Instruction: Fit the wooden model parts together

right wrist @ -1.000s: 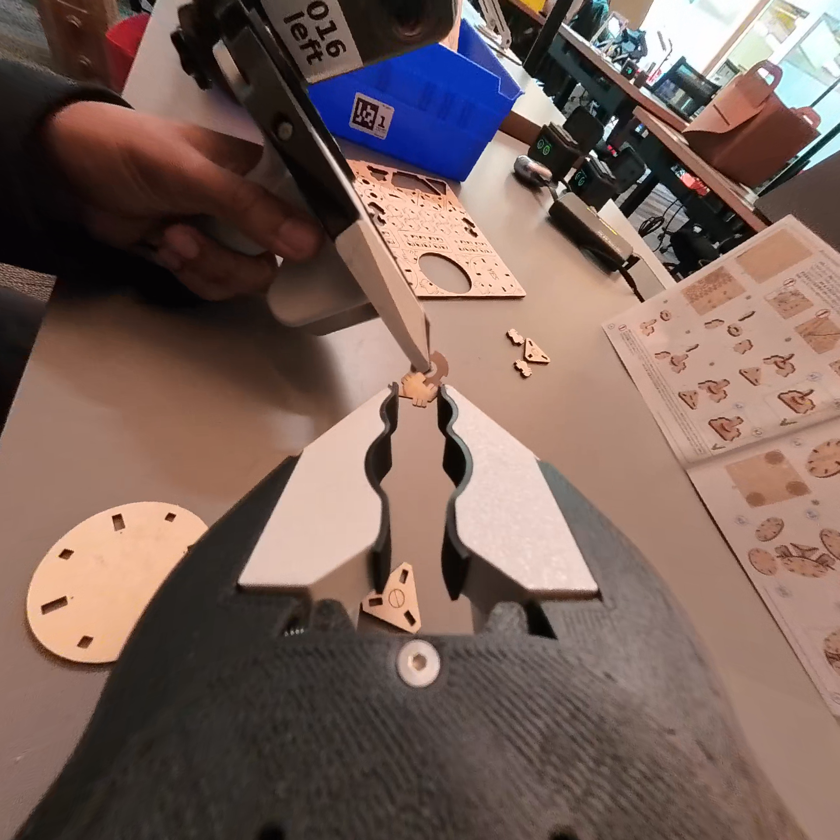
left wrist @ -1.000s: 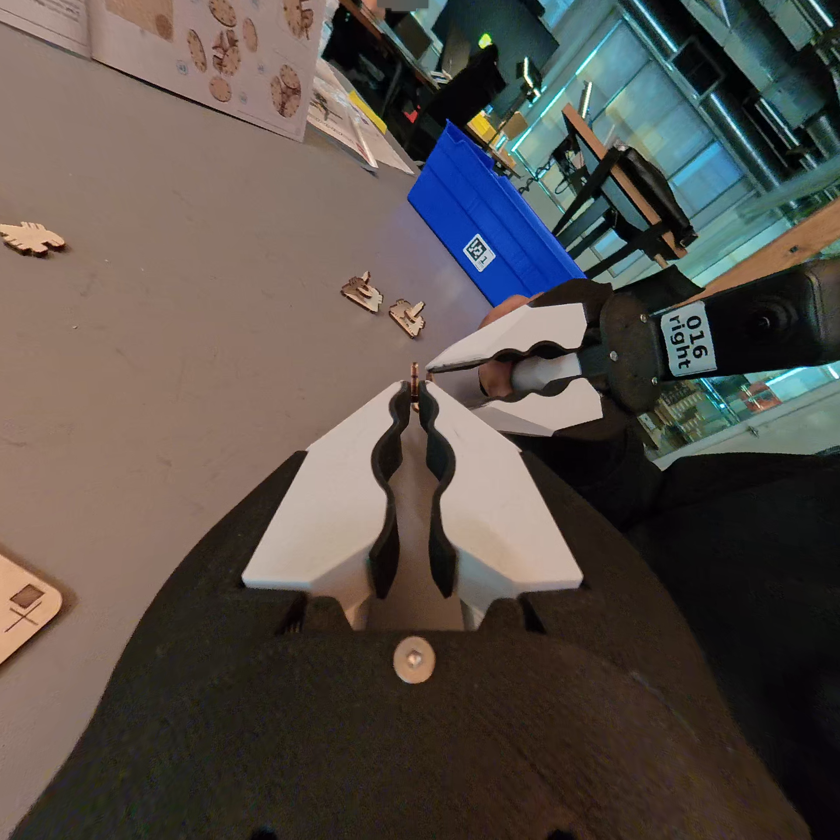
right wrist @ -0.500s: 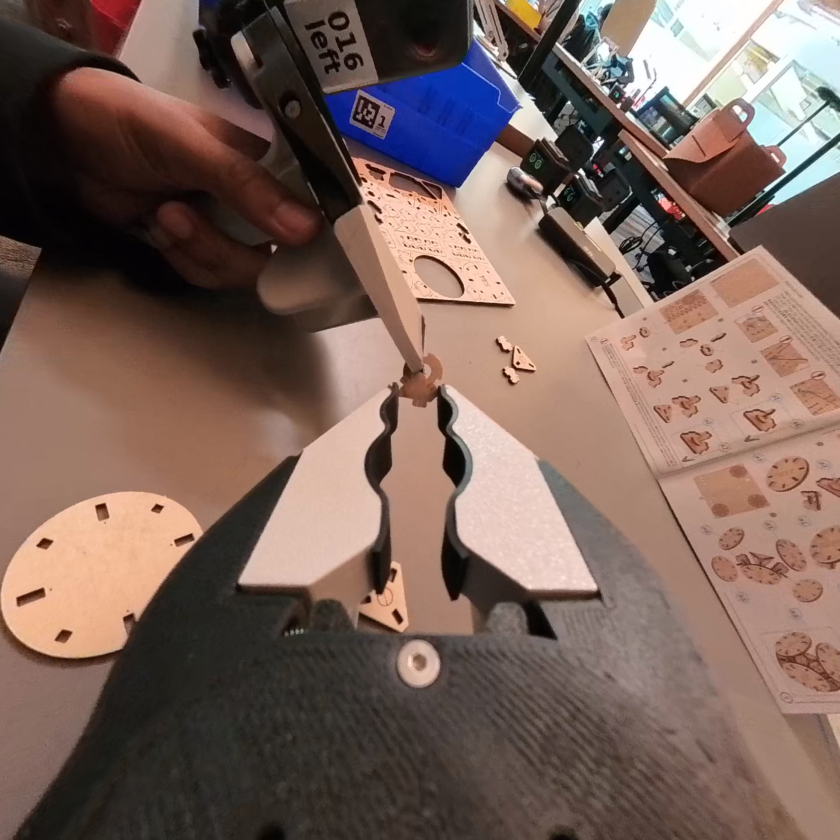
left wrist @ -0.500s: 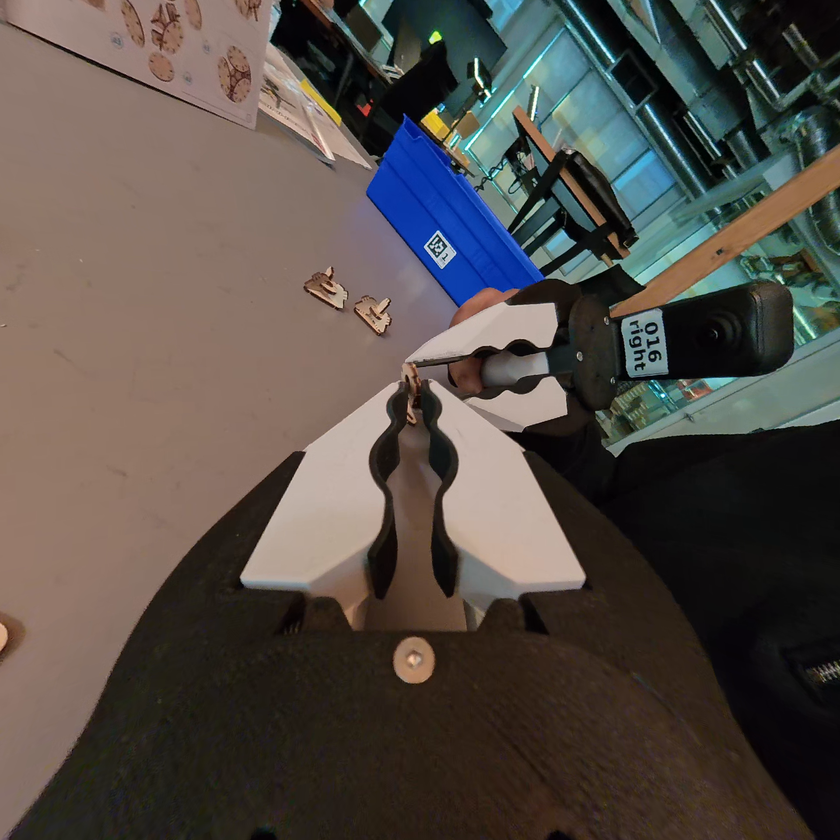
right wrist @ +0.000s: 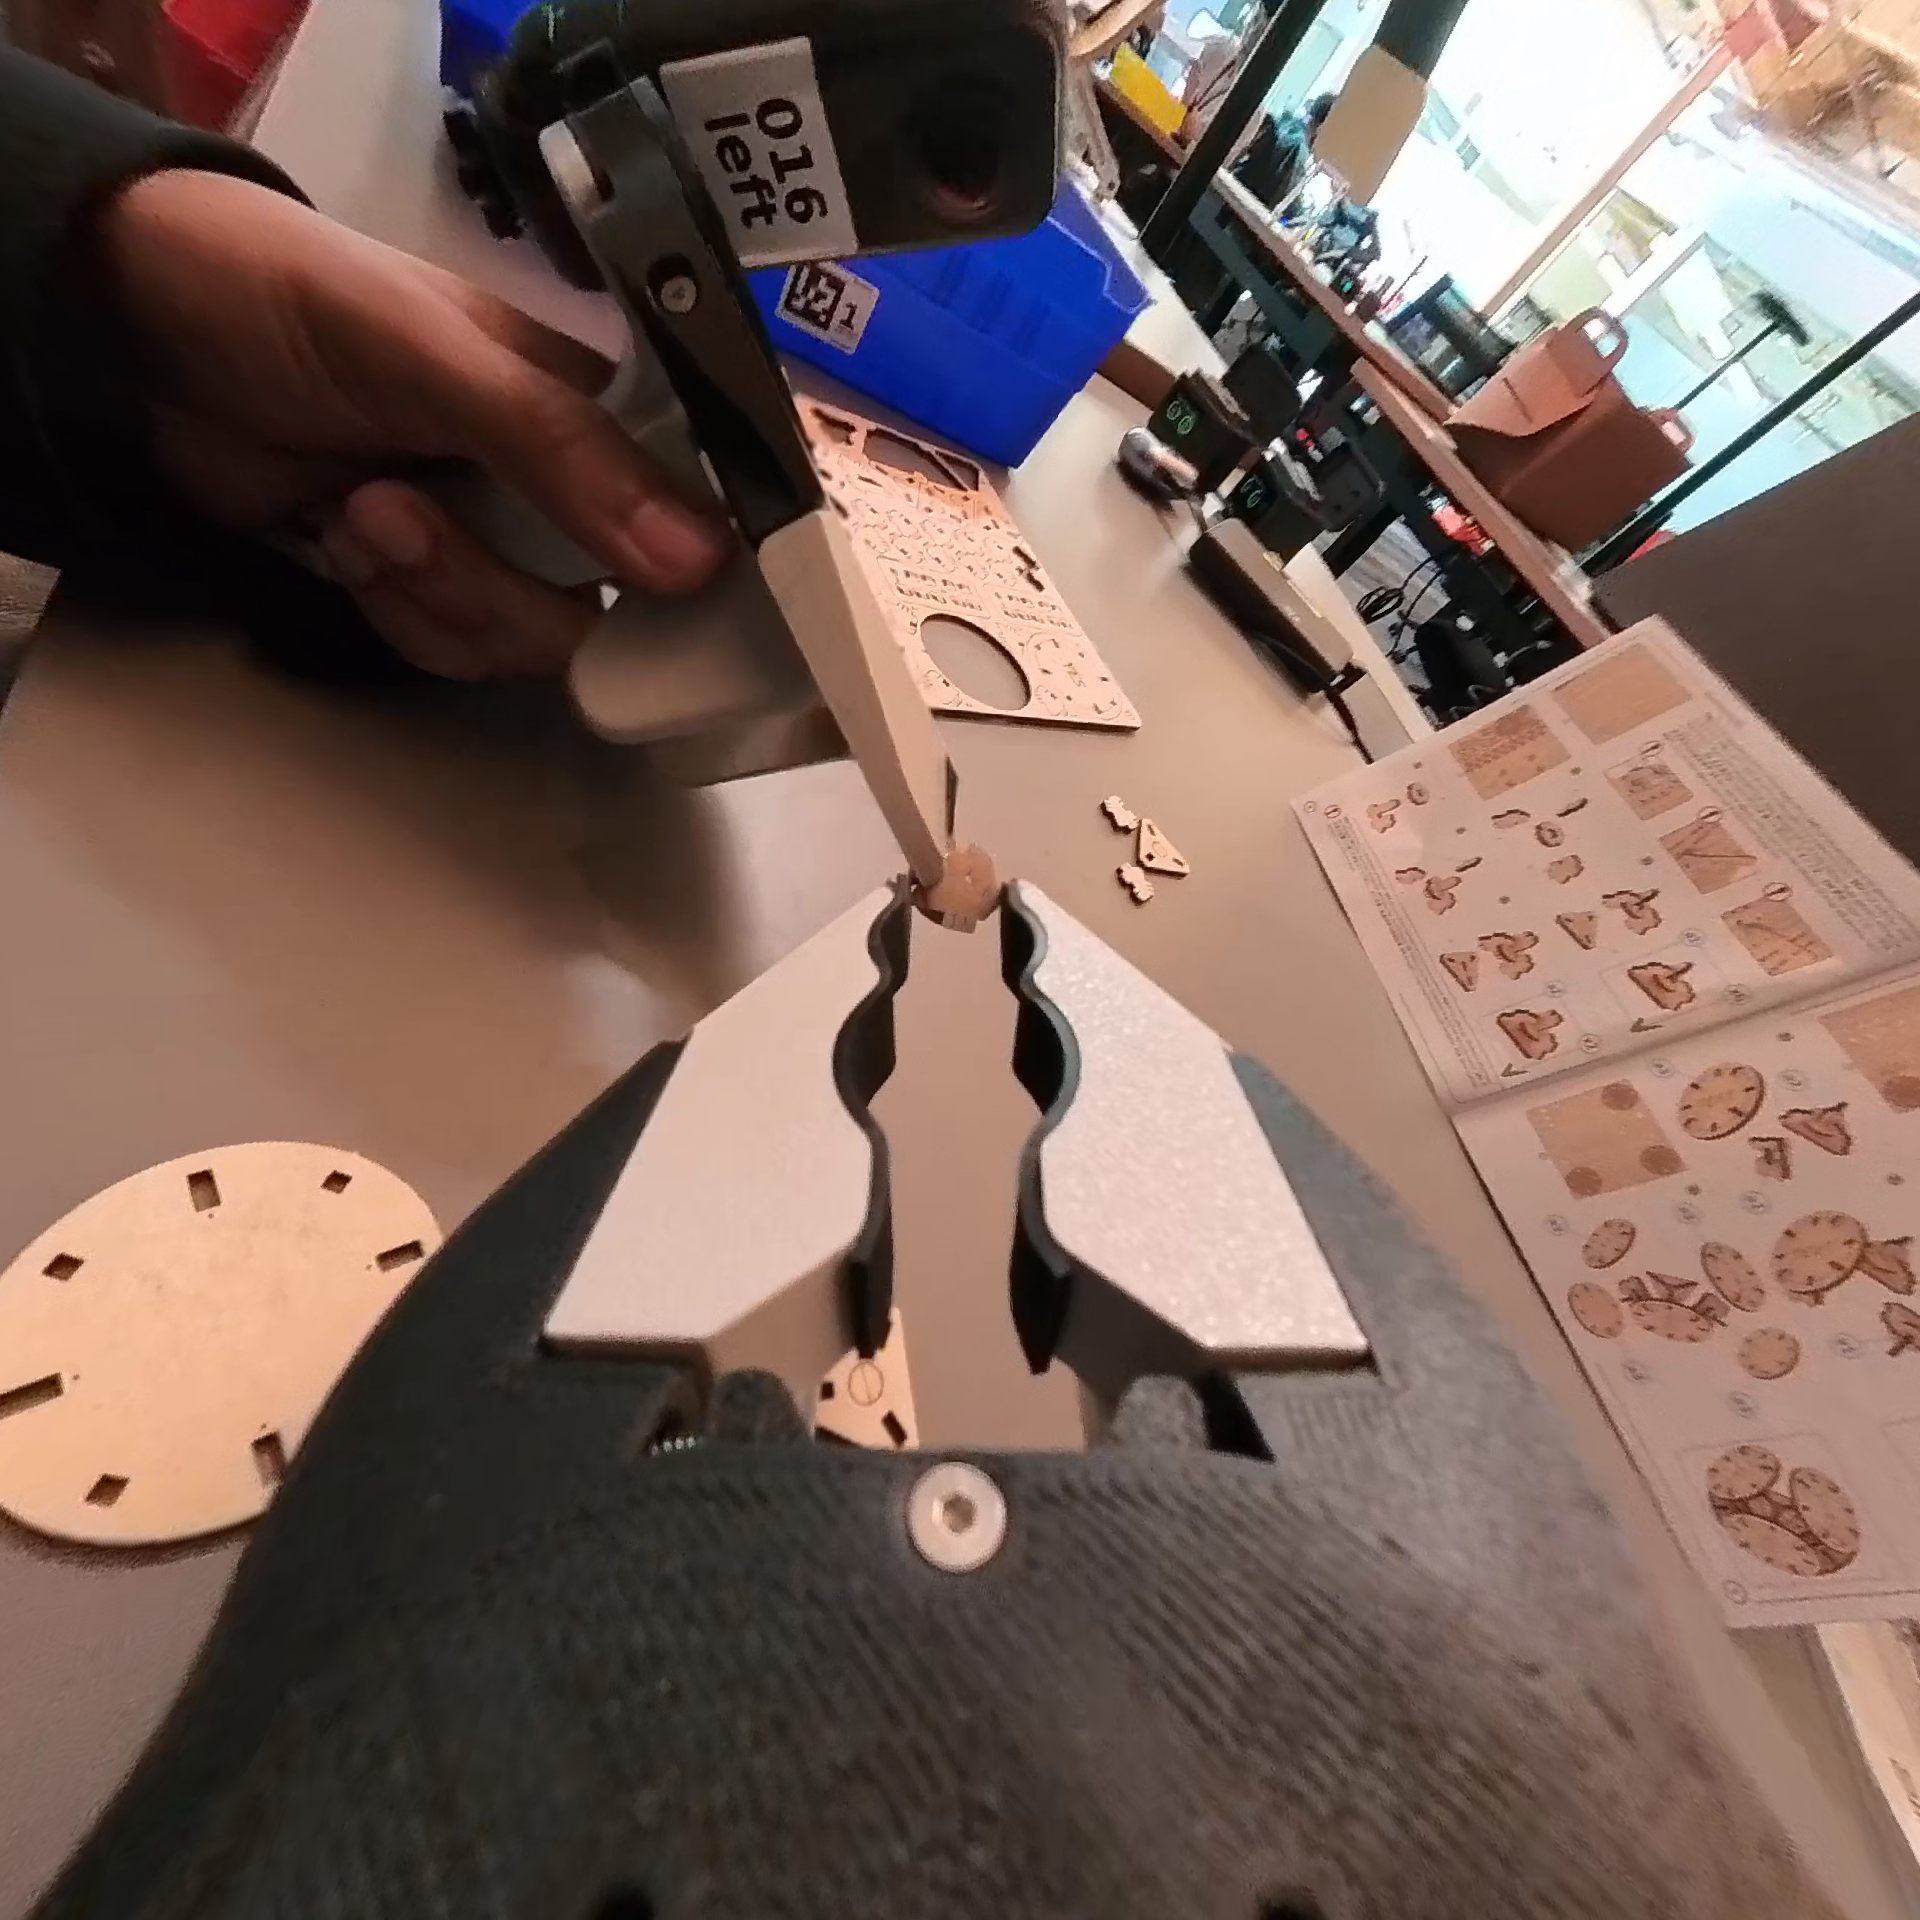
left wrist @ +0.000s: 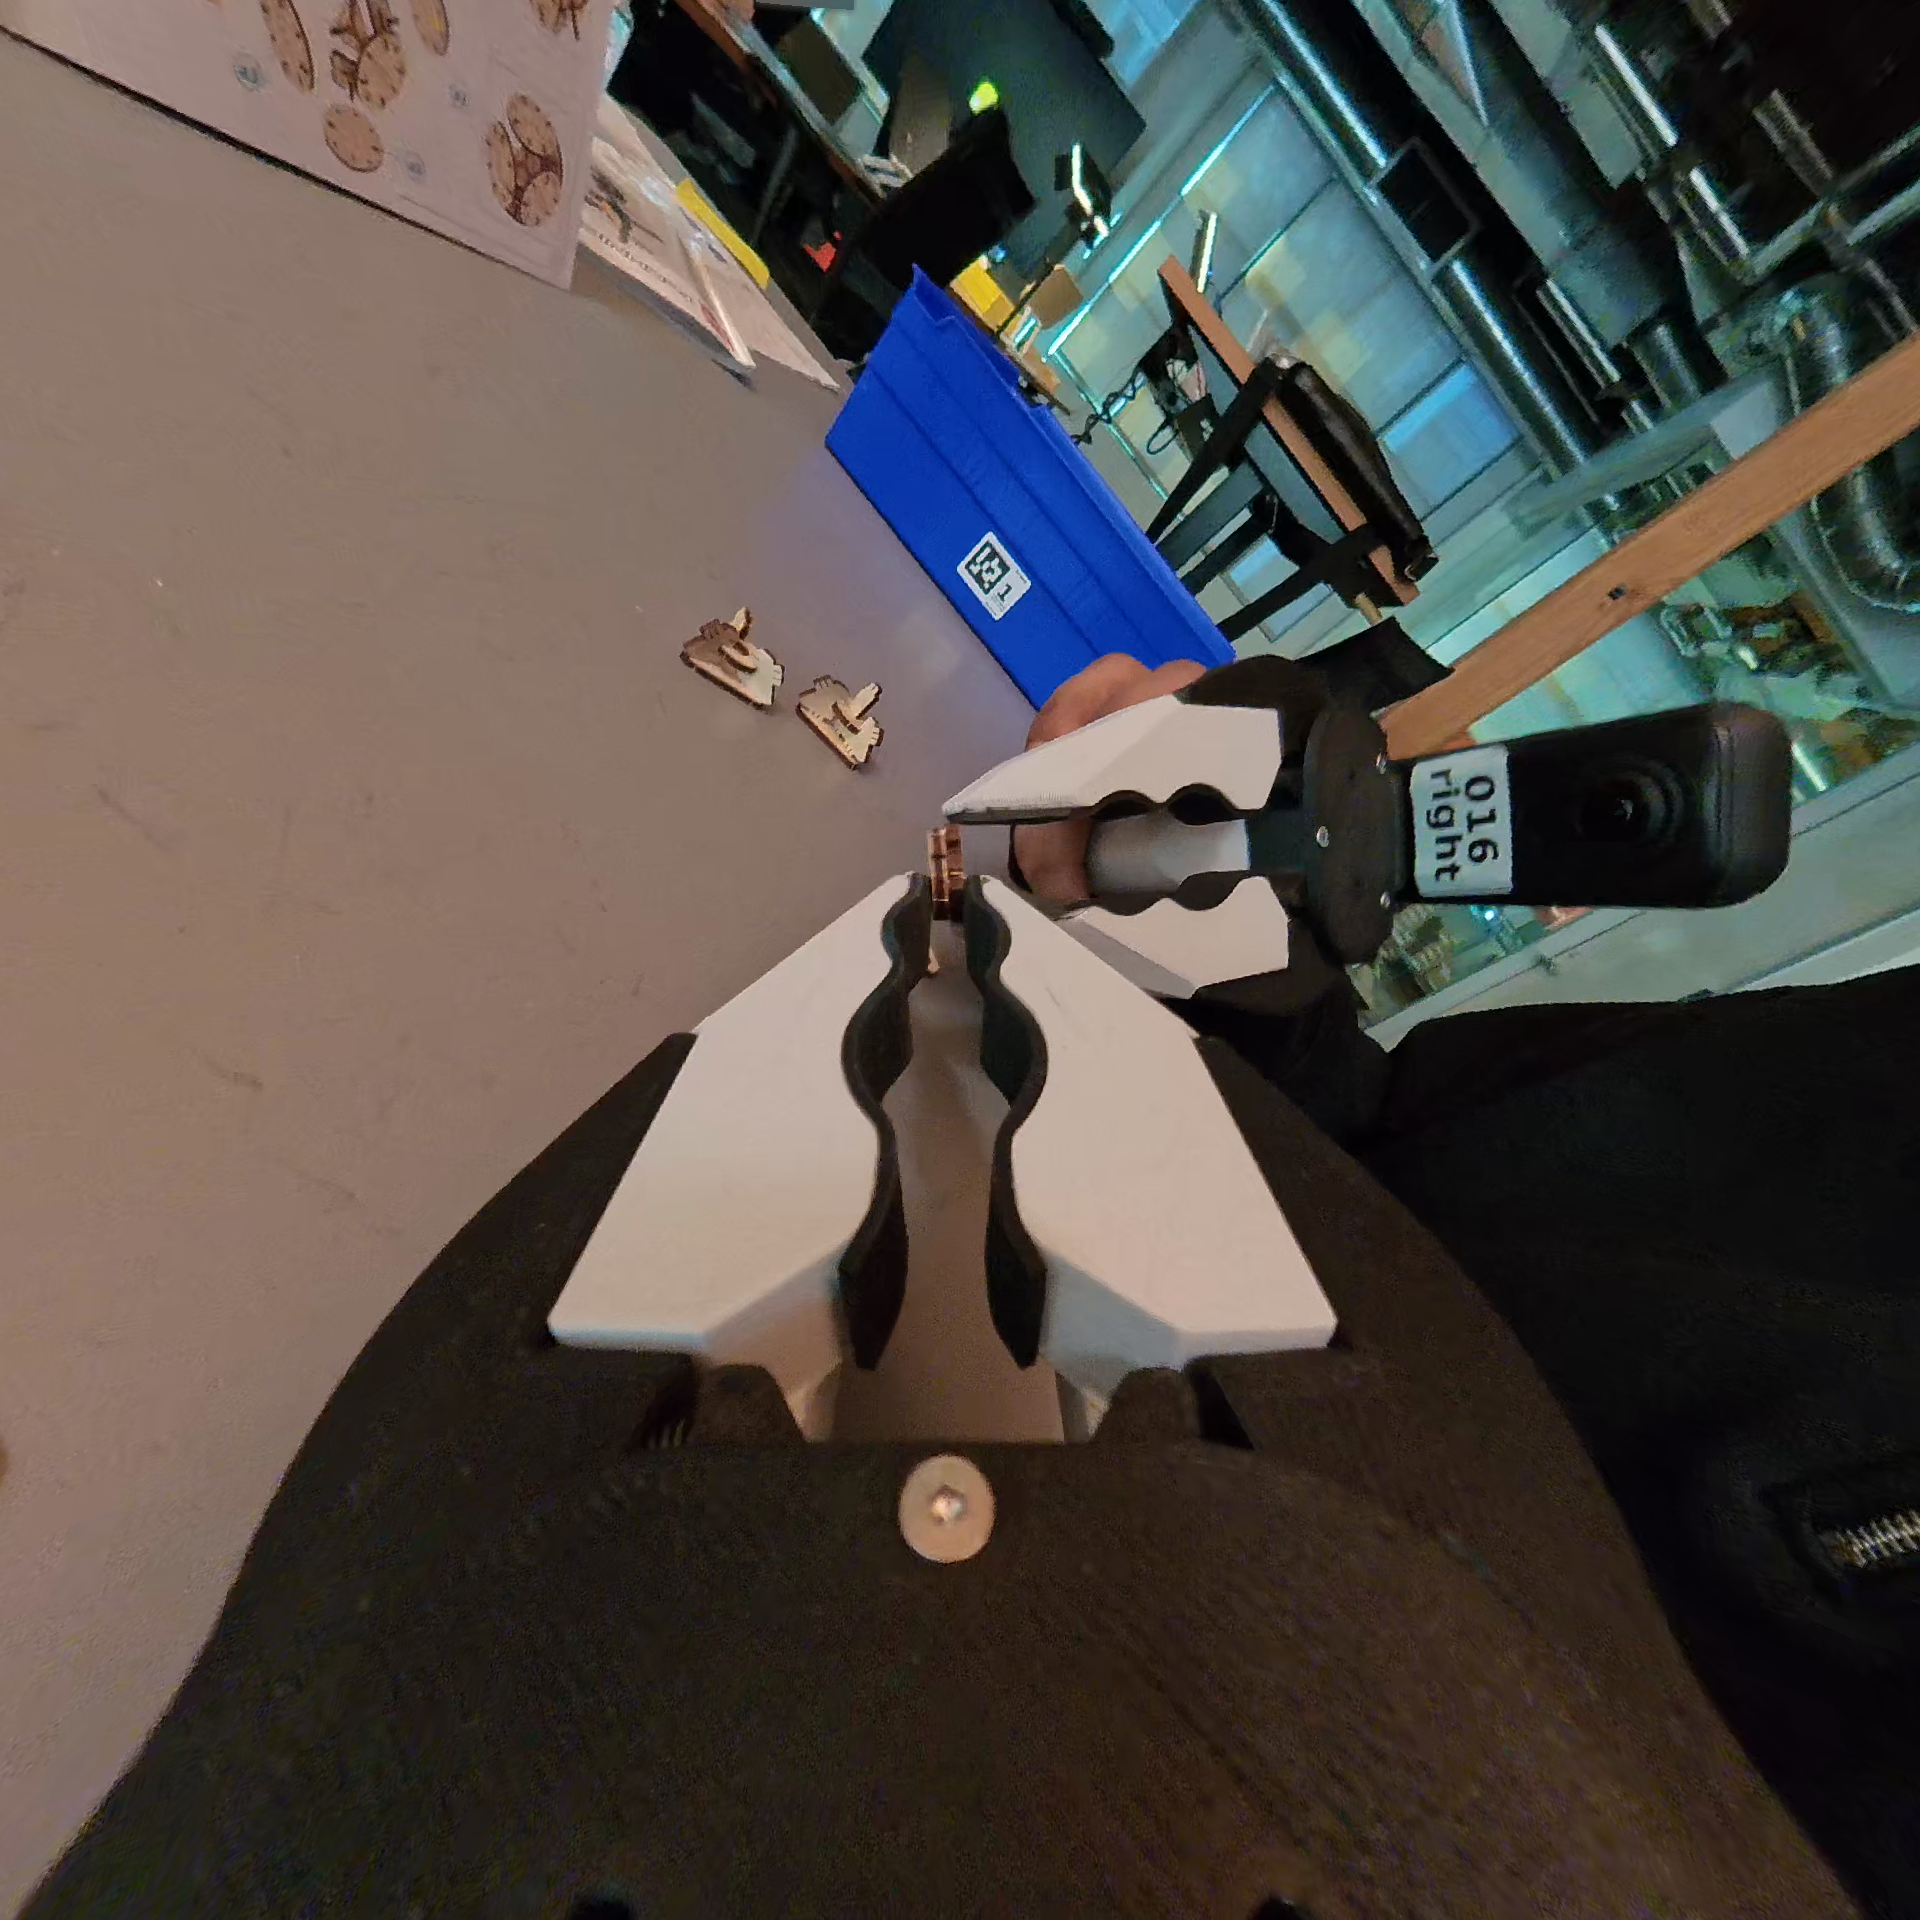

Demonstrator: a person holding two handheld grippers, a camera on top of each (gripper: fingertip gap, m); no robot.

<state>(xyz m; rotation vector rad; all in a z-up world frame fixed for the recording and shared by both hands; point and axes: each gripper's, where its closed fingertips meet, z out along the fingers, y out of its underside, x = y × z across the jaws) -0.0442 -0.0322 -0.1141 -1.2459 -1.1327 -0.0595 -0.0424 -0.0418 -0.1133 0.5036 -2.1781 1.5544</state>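
Grippers meet above the table (right wrist: 312, 935) — left gripper (left wrist: 943, 883) nearly closed, pinching a small wooden piece (left wrist: 943, 868); right gripper (right wrist: 951, 896), narrowly parted, clasps the same piece's sides.

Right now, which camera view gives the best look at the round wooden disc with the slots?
The right wrist view. The wooden disc lies flat on the table at lower left, with most of its face and several slots clear; the right gripper body covers one edge. The left wrist view does not show the disc.
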